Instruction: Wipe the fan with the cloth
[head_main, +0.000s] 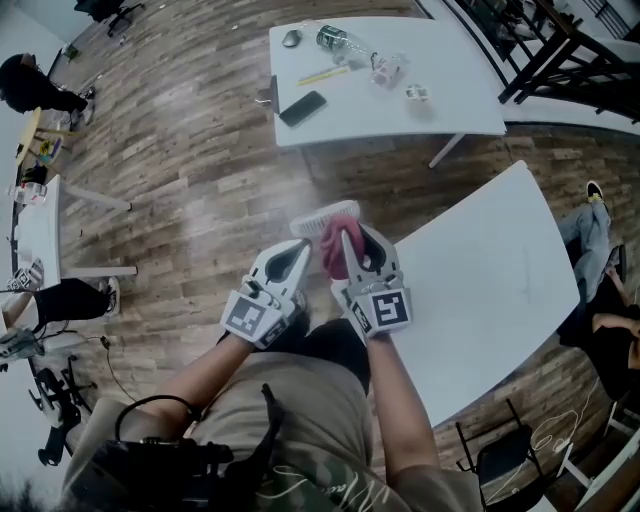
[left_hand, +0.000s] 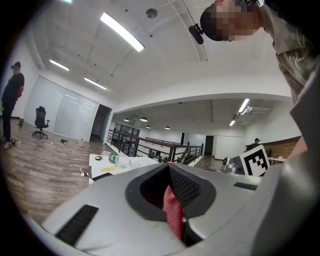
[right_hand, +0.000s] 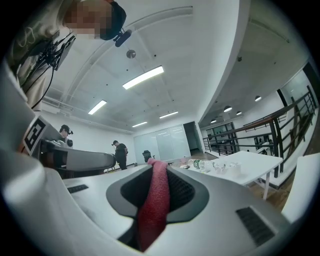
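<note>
Most of the fan (head_main: 325, 216) is hidden behind the left gripper (head_main: 296, 246) and the right gripper (head_main: 358, 236); only its white ridged edge shows. The cloth (head_main: 332, 256) vanishes between their fingers. Small pale items (head_main: 417, 93) on the far table (head_main: 450, 110) are too small to identify. A person (head_main: 592, 235) at right is cut off.

A white bench (head_main: 440, 100) is standing on the wooden floor (head_main: 180, 180), carrying a dark phone (head_main: 302, 108) near its front edge and a yellow pencil (head_main: 322, 76) just beyond it. A grey mouse (head_main: 291, 38) and a clear bottle (head_main: 335, 40) are lying at its far side. A second white bench (head_main: 480, 290) is stretching along the right, a seated person (head_main: 600, 300) is resting beside it, and a black chair (head_main: 500, 465) is standing near its lower corner.
</note>
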